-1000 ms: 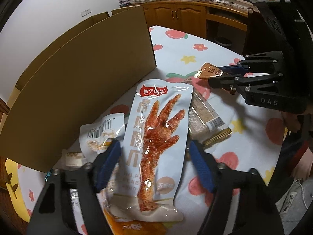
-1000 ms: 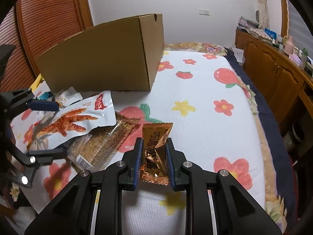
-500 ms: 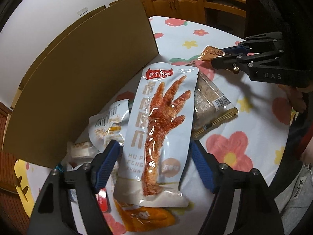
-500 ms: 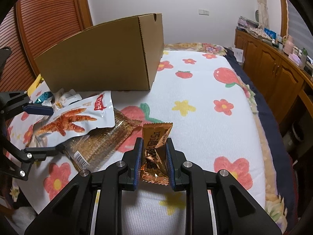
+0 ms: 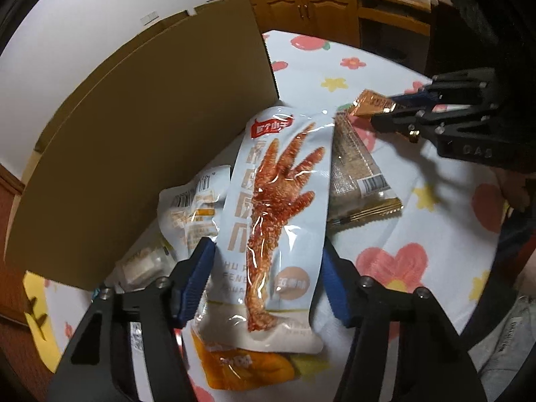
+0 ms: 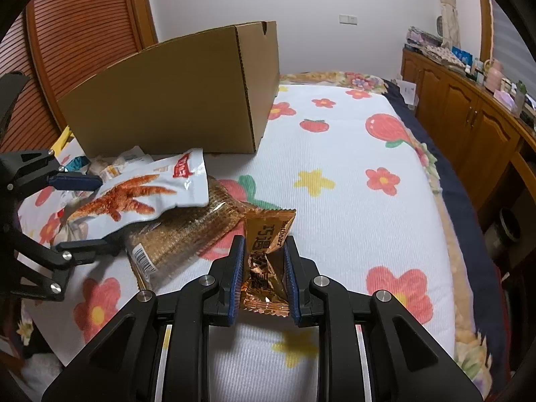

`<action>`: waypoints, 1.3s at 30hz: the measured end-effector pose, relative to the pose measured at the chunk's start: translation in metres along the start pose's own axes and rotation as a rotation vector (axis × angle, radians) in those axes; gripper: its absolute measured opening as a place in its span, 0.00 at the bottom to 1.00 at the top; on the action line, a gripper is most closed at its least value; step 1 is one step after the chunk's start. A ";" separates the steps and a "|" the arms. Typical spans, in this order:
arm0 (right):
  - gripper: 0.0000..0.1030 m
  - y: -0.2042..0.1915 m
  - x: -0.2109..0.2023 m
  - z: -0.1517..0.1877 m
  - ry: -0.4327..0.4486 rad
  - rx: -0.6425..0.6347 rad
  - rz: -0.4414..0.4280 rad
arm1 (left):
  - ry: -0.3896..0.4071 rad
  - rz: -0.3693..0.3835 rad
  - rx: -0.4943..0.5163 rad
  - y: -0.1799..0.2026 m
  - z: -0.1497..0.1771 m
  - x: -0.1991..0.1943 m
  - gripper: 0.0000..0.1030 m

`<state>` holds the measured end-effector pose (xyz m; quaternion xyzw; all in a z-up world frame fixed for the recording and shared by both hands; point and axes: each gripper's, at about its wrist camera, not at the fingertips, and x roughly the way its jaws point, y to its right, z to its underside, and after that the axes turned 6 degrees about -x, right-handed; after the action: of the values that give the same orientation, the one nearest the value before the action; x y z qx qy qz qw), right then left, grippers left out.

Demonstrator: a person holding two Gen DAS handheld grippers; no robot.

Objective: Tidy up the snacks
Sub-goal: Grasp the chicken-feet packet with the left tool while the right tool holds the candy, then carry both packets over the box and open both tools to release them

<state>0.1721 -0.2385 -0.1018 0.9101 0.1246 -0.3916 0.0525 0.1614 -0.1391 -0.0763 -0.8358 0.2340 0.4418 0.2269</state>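
The chicken-foot snack packet point(image 5: 278, 207) lies on top of the snack pile on the bed point(image 6: 351, 201), near the open cardboard box point(image 6: 174, 100). The left gripper point(image 5: 268, 278) straddles its lower end; its jaws have just been closing, the blue pads at the packet's edges, though a firm press cannot be told. Just right, a brown cracker packet point(image 5: 358, 171) lies partly beneath. The right gripper point(image 6: 263, 278) holds a copper candy wrapper point(image 6: 268, 254), jaws narrow.
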 end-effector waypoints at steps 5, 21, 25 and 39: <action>0.20 0.000 0.001 0.000 0.000 0.000 0.000 | 0.050 0.057 -0.071 -0.012 0.006 -0.024 0.29; 0.20 -0.001 0.001 0.001 0.001 -0.004 0.003 | 0.103 0.057 -0.149 -0.043 0.003 -0.048 0.00; 0.20 0.000 0.001 0.001 0.001 -0.003 0.002 | 0.143 0.065 -0.186 -0.049 0.009 -0.056 0.00; 0.19 0.000 -0.001 0.001 0.015 -0.001 -0.009 | 0.271 0.105 -0.297 -0.062 0.021 -0.091 0.00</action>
<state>0.1708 -0.2393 -0.1017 0.9123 0.1294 -0.3851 0.0502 0.1392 -0.0605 0.0010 -0.8986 0.2377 0.3662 0.0445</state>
